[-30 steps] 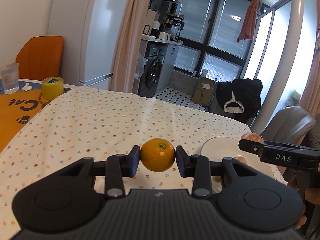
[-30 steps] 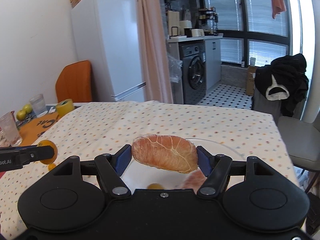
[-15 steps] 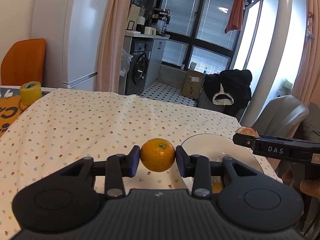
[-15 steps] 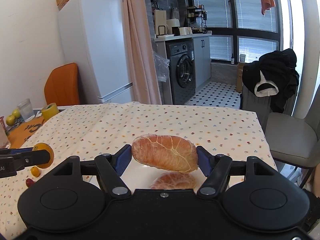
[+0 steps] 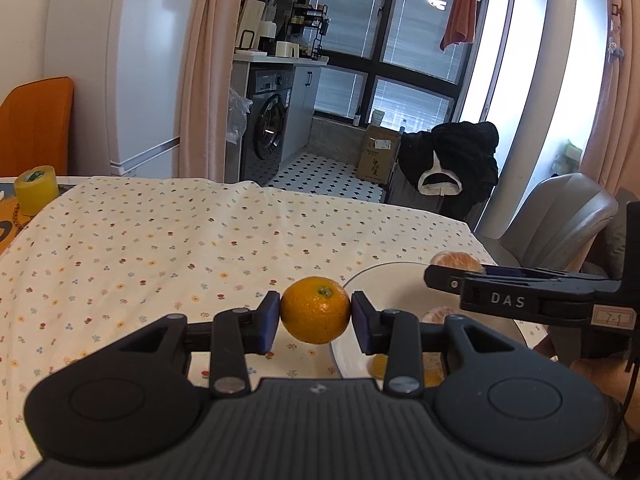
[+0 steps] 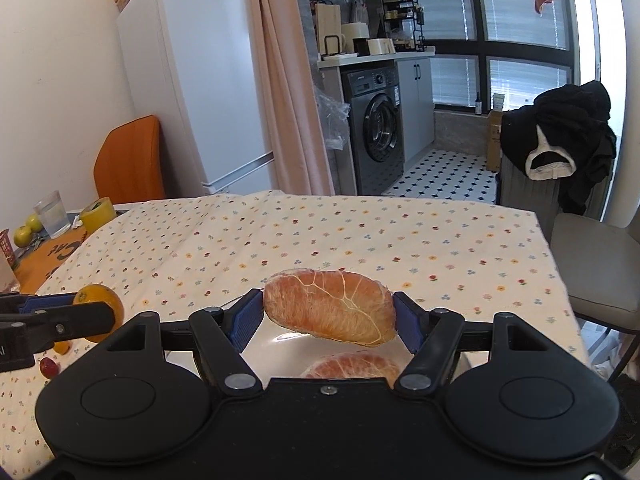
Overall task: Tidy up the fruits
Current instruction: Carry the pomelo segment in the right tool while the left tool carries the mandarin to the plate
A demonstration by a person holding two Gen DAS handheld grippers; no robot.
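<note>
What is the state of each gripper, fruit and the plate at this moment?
Left gripper: shut on small orange.
Small orange: whole, unpeeled, held above the table.
Right gripper: shut on peeled segment.
Peeled segment: held above the plate.
Plate: holds another peeled piece.

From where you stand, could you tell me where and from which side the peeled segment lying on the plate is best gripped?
Grip the peeled segment on the plate across its narrow middle, coming from above: it lies flat on the white plate, long axis sideways, partly hidden by the right gripper, which is full.
</note>
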